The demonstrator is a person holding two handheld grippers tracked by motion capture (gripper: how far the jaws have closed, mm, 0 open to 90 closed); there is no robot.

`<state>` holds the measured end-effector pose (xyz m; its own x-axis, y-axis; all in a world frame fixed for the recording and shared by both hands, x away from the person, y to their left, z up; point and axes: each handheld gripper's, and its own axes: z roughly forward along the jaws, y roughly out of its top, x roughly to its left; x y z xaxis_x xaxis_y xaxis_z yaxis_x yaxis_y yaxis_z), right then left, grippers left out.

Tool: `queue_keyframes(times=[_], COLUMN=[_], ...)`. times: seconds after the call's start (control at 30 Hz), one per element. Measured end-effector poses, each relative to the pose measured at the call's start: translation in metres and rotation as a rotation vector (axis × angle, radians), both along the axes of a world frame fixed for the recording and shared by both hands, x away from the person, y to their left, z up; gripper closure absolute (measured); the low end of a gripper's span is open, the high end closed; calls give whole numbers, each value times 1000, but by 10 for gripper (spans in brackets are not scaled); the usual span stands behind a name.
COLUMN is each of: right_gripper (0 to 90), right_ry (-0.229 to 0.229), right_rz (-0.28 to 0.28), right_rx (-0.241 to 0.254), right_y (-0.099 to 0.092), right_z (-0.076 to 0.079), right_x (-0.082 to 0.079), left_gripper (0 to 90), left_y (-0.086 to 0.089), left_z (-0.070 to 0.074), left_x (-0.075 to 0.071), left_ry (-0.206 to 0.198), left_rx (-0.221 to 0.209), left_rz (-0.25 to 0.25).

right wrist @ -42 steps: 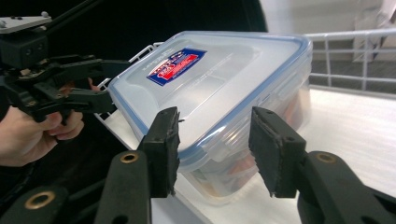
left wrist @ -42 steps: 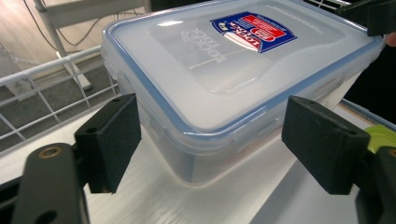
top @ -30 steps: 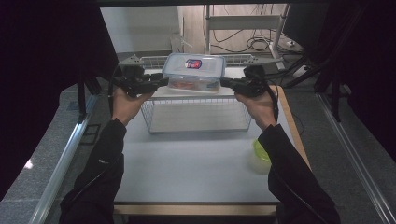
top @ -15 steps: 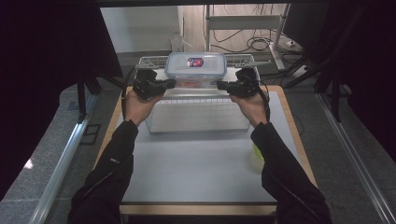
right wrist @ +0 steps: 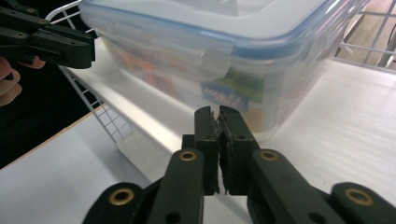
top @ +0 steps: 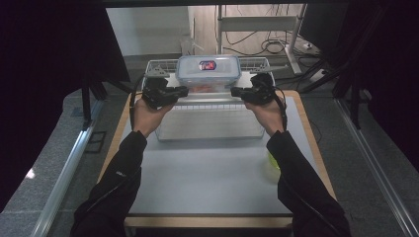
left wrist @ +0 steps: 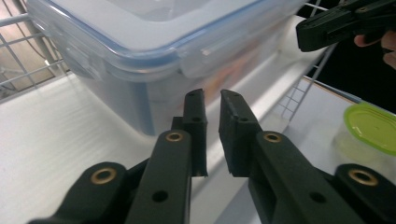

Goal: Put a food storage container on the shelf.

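A clear plastic box (top: pixel 208 73) with a blue-edged lid sits on top of a white wire basket (top: pixel 210 114), between the two grippers. A small red and dark sticker (top: pixel 207 64) is on the lid, but its words are too small to read. In the right gripper view, a blue and green label (right wrist: pixel 225 100) shows through the box wall just ahead of the jaws; its yellow letters are too blurry to read. Orange shapes inside the box are foggy and hard to make out. The left gripper (left wrist: pixel 212 100) has its black jaws a tiny bit apart, with nothing between them, and the box is just ahead of them. The right gripper (right wrist: pixel 216 113) has its jaws pressed almost together, also holding nothing. The jaws are flat, black and ridged, with brass rivets. A see-through tub with a round green lid (left wrist: pixel 371 128) sits off to the right of the left gripper, partly cut off by the edge. The table (top: pixel 207 173) is smooth and pale grey.
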<state>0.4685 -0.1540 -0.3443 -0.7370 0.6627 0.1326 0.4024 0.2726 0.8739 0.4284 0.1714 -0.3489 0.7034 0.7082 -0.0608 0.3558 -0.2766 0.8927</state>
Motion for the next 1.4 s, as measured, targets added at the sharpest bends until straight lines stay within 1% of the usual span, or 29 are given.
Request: queue_keyframes(times=[0.07,0.13,0.2,0.23,0.27,0.33,0.37,0.47,0.53,0.63,0.77,0.8,0.9,1.0,1.1,1.2,1.3,1.33,1.4], right_gripper=[790,736,688,665,635,579,540,466,413,335,262,246,201,152,125,96,80,77,71], right_ry=[-8,-15,-27,-33,-46,-54,-57,-71,-81,-83,-90,-92,-91,-81,-74,-70,-66,-55,-39], right_rz=[12,22,31,32,35,46,53,70,83,97,103,101,107,115,116,121,117,118,121], right_rx=[-6,-13,-17,-22,-28,-33,-35,-43,-48,-53,-72,-75,-78,-73,-77,-103,-106,-97,-91], right_y=[-1,-1,-1,-1,-1,0,0,0,0,1,0,0,-2,-4,-6,-8,-10,-11,-14], right_z=[-1,-1,-2,-2,-2,-4,-6,-10,-13,-20,-29,-31,-37,-45,-51,-57,-61,-62,-65], right_x=[-6,-14,-20,-22,-27,-34,-38,-48,-54,-63,-74,-77,-83,-90,-95,-101,-107,-109,-114], left_gripper=[733,690,634,614,583,522,489,409,350,291,239,227,182,139,110,75,63,57,54], left_y=[-1,-3,-5,-7,-7,-9,-10,-11,-13,-13,-11,-11,-10,-8,-6,-5,-2,-1,2], left_z=[-2,-5,-7,-9,-10,-13,-13,-17,-20,-26,-35,-37,-45,-52,-59,-67,-76,-79,-85], left_x=[-7,-16,-21,-26,-29,-39,-43,-54,-62,-73,-84,-86,-95,-102,-109,-118,-127,-130,-135], left_ry=[-1,-6,-10,-19,-22,-31,-33,-39,-43,-45,-31,-26,-17,-11,-11,-10,-21,-25,-30], left_rx=[6,29,42,52,57,57,60,64,76,79,49,49,68,69,70,84,92,89,69], left_rz=[-12,-26,-35,-38,-42,-49,-48,-57,-62,-69,-79,-81,-78,-78,-76,-80,-70,-67,-58])
